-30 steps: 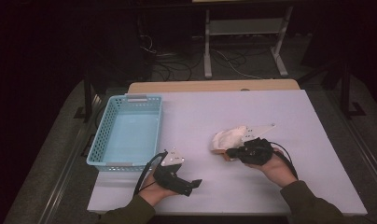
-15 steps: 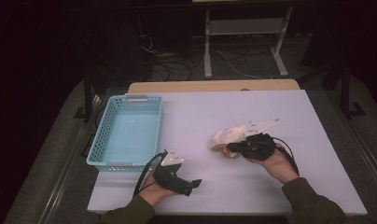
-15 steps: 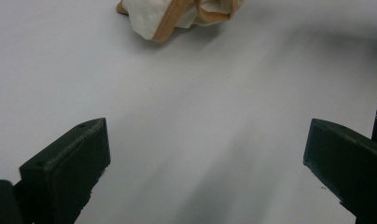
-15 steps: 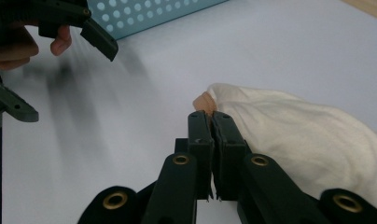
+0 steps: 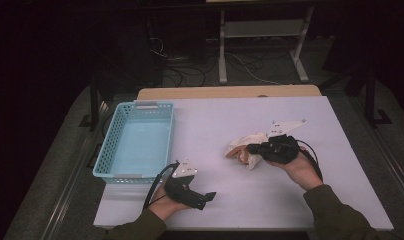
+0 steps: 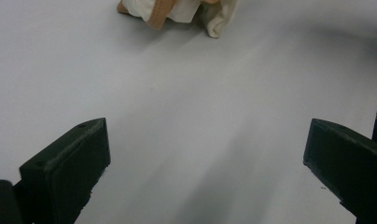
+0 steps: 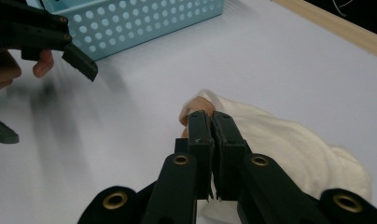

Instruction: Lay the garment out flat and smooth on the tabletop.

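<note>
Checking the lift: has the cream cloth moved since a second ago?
Yes. The cream cloth, pinched in the right tongs, has shifted slightly away from the blue basket.

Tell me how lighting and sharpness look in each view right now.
High view: white table brightly lit, surroundings nearly black. Left gripper view: even light, soft shadows, the cream cloth bundle with tan trim cut off by the top edge. Right gripper view: the near black right tongs sharp; the left tongs farther off smeared, with a streaky shadow; the perforated light-blue plastic basket is clear.
</note>
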Motion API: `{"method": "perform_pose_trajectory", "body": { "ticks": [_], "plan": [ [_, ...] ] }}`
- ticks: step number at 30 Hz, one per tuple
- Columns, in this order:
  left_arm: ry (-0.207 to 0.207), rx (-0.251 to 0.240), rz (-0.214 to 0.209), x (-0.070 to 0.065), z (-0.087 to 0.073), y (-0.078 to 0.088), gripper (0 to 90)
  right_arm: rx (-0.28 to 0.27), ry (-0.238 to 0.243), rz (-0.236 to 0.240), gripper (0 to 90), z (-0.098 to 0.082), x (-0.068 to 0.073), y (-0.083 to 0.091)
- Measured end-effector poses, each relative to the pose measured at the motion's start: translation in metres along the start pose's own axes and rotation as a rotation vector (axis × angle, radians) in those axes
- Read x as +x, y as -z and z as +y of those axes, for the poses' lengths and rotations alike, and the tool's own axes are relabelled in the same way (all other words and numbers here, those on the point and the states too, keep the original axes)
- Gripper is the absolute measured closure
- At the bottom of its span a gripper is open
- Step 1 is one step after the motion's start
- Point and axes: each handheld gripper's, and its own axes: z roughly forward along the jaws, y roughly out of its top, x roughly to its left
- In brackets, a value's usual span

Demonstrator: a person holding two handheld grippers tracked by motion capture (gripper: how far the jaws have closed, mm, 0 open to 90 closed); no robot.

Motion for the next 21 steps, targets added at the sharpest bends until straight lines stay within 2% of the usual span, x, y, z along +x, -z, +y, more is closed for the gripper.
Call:
{"method": "perform_pose_trajectory", "body": {
  "ticks": [11,21],
  "plan": [
    [-0.004,0.0,0.001,0.0,0.0,0.0,0.0,-0.018,-0.027,-0.034,86.2,0.001,-0.014,0.005],
    [-0.007,0.002,0.001,0.0,0.0,0.0,0.0,-0.038,-0.057,-0.085,86.1,0.001,-0.029,0.012]
  ]
}}
